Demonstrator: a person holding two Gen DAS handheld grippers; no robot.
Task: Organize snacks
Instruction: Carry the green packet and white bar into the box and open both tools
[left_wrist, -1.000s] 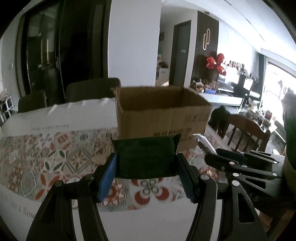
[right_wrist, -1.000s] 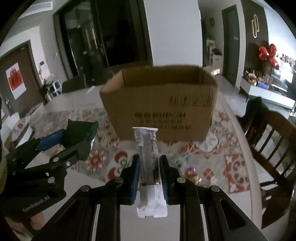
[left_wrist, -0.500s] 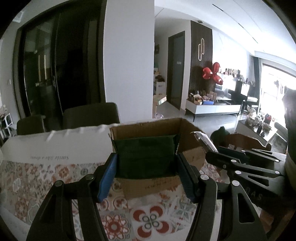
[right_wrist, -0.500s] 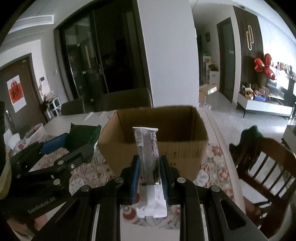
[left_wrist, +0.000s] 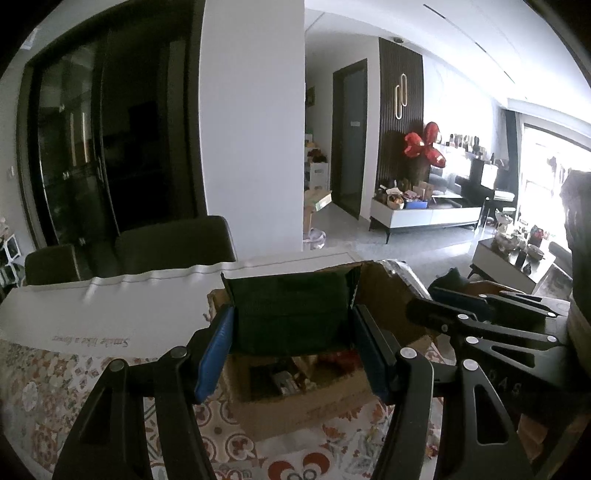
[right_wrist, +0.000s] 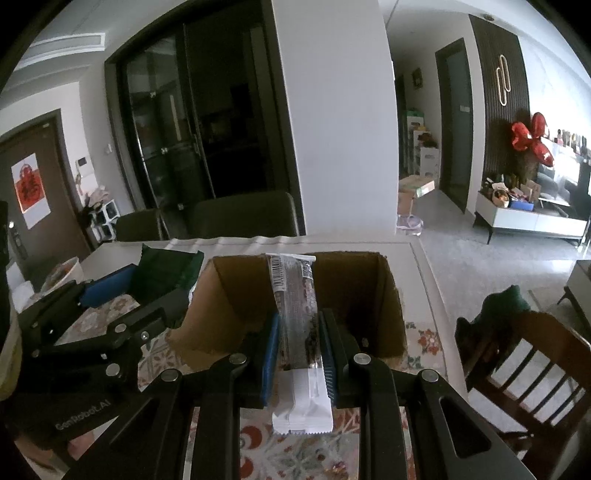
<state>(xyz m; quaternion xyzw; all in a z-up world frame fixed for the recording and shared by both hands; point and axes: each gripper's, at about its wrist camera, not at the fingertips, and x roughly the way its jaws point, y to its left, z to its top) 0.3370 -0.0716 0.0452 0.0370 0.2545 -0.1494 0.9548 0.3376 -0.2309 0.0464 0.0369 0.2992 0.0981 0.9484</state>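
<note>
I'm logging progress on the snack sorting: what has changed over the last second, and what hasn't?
Both grippers rose and moved toward the cardboard box, so its open top and the snacks inside now show. The left gripper stays clamped on the green packet, the right gripper on the long snack bar. Nothing was picked up or released; the box hasn't moved on the patterned tablecloth.

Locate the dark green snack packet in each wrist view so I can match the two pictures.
Left wrist view: the dark green snack packet sits centre frame, clamped between the left gripper pads, in front of the open brown cardboard box.
Right wrist view: same packet at left of centre, held by the left gripper, beside the box.
Shared landmark: the cardboard box.
</note>
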